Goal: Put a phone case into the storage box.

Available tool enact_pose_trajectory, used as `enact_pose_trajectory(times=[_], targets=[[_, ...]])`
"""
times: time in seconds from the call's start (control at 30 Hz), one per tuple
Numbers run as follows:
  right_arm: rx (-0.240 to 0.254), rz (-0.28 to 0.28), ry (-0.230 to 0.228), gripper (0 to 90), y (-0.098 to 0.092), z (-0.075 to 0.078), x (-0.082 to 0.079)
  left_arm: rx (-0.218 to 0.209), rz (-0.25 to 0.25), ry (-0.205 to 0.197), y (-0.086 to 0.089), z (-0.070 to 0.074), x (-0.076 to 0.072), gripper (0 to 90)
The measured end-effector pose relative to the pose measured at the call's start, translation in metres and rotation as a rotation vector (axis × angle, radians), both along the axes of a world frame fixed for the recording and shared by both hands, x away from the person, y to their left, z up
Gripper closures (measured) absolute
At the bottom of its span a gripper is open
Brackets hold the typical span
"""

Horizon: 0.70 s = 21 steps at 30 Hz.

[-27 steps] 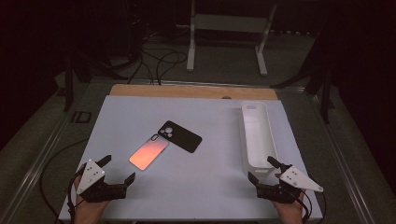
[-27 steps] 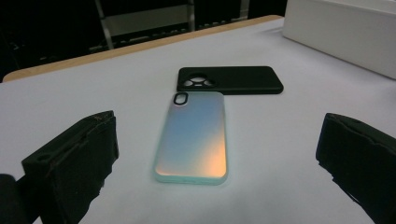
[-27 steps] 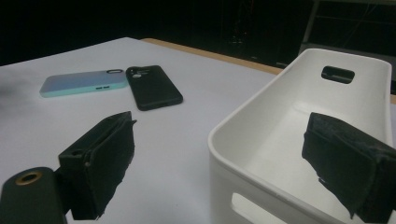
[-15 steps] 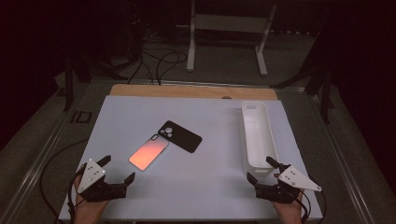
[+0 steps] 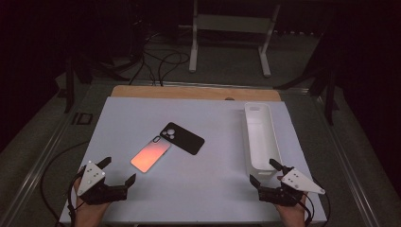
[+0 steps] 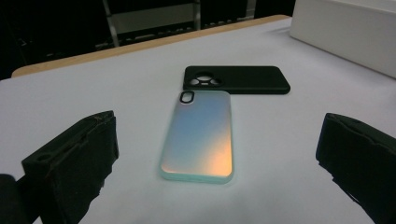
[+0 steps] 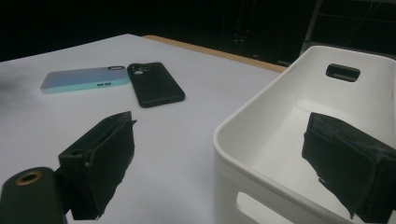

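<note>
Two phone cases lie near the middle of the white table top (image 5: pixel 208 189). One is iridescent orange-pink (image 5: pixel 150 153) and looks blue-orange in the left gripper view (image 6: pixel 201 135). The other is black (image 5: pixel 183 138) with a round camera cutout and touches the first one's far end. My left gripper (image 5: pixel 120 169) rests at the front left, open and empty, its jaws spread wide toward the iridescent case (image 6: pixel 219 128). My right gripper (image 5: pixel 263 170) is open and empty at the front right. Its jaws straddle the near corner of the white bin (image 7: pixel 222 126).
A long white bin (image 5: pixel 261 137) with handle slots stands empty along the right side of the table. A wooden strip (image 5: pixel 194 92) borders the far edge. Beyond it are a metal stand (image 5: pixel 229 28) and cables on the dark floor.
</note>
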State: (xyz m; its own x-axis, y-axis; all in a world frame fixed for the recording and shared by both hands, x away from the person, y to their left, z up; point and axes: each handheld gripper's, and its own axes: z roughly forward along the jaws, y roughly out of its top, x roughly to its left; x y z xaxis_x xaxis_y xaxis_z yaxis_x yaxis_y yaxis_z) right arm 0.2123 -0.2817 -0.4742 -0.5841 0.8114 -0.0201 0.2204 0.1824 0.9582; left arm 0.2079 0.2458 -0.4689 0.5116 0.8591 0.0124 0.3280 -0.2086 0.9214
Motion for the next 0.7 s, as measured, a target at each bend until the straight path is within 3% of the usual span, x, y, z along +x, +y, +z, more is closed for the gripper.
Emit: enact_pose_trajectory(times=[0.27, 0.5, 0.7], targets=[[-0.002, -0.01, 0.003, 9.2, 0.001, -0.002, 0.002, 0.003, 0.003, -0.007, -0.002, 0.006, 0.001, 0.0], [0.01, -0.024, 0.005, 9.2, -0.002, -0.002, 0.002, -0.037, -0.019, 0.001, -0.005, 0.013, 0.005, 0.0], [0.005, -0.013, 0.009, 9.2, 0.001, -0.003, 0.002, -0.015, -0.04, 0.009, -0.011, 0.016, 0.011, 0.0]])
